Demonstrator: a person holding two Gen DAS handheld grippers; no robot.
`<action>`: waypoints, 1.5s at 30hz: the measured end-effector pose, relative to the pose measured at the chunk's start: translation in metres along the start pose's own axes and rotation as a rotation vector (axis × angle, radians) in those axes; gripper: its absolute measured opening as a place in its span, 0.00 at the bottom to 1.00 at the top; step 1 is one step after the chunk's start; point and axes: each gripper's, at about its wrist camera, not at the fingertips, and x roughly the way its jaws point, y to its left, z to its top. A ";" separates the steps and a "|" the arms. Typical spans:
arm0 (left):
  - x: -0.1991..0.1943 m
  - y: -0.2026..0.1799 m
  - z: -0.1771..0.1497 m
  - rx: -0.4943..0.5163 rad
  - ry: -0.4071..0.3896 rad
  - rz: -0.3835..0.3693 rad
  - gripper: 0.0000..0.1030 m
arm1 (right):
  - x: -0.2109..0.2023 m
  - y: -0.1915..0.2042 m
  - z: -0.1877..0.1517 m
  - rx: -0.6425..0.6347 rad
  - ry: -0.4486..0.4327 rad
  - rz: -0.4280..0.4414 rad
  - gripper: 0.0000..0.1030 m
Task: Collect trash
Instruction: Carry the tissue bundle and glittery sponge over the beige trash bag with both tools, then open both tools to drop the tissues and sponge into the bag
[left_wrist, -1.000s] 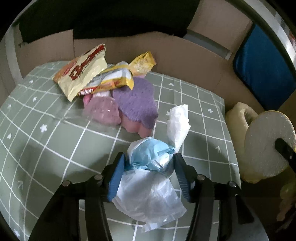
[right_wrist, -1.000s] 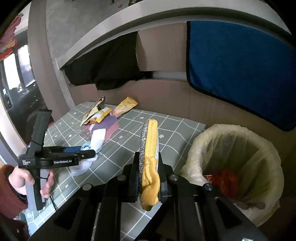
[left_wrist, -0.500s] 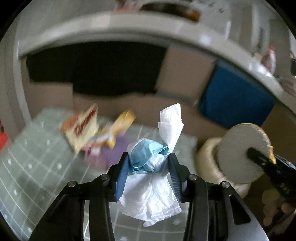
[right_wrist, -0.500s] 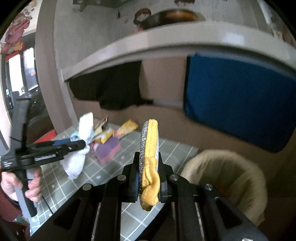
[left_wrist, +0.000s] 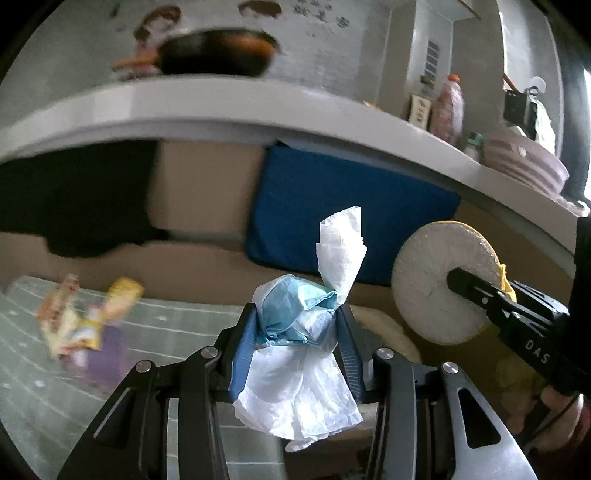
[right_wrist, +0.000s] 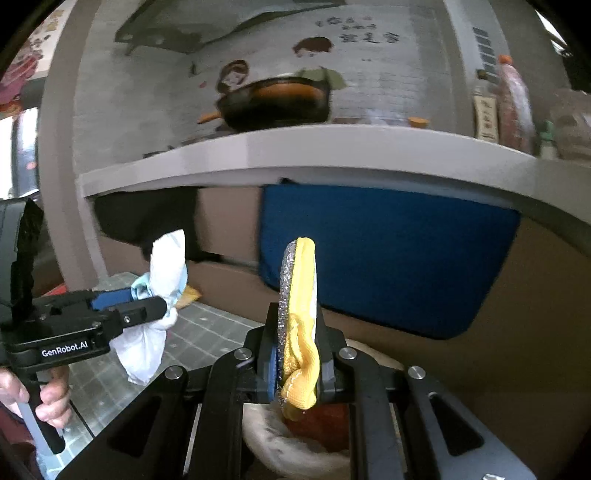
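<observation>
My left gripper (left_wrist: 297, 314) is shut on a crumpled white and pale-blue plastic wad (left_wrist: 299, 387), held up in the air above the green checked tablecloth (left_wrist: 166, 325). In the right wrist view the same wad (right_wrist: 168, 258) hangs from the left gripper (right_wrist: 162, 302) at the left. My right gripper (right_wrist: 297, 321) is shut on a round yellow scouring pad (right_wrist: 299, 273) standing on edge, directly over the lined trash bin (right_wrist: 266, 435). The left wrist view shows the pad's grey face (left_wrist: 436, 266) at the right. Blurred snack wrappers (left_wrist: 74, 321) lie on the table.
A purple pad (left_wrist: 107, 354) lies beside the wrappers. Behind the table, a cardboard wall carries a blue cloth (right_wrist: 388, 258) under a grey shelf (right_wrist: 295, 151) with bottles. Something red (right_wrist: 325, 421) lies in the bin. A person's hand (right_wrist: 51, 402) holds the left gripper's handle.
Both grippers have risen with their loads and tipped up, so the wall and shelf fill the views. The left jaws narrowed on the wad. The right gripper has moved over the bin.
</observation>
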 end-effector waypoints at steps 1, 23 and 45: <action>0.009 -0.003 -0.002 -0.008 0.014 -0.016 0.42 | 0.003 -0.007 -0.003 0.009 0.009 -0.012 0.13; 0.151 -0.014 -0.041 -0.060 0.271 -0.117 0.44 | 0.111 -0.076 -0.074 0.176 0.259 -0.012 0.13; 0.086 0.025 -0.030 -0.117 0.084 -0.005 0.60 | 0.109 -0.070 -0.077 0.215 0.281 0.006 0.70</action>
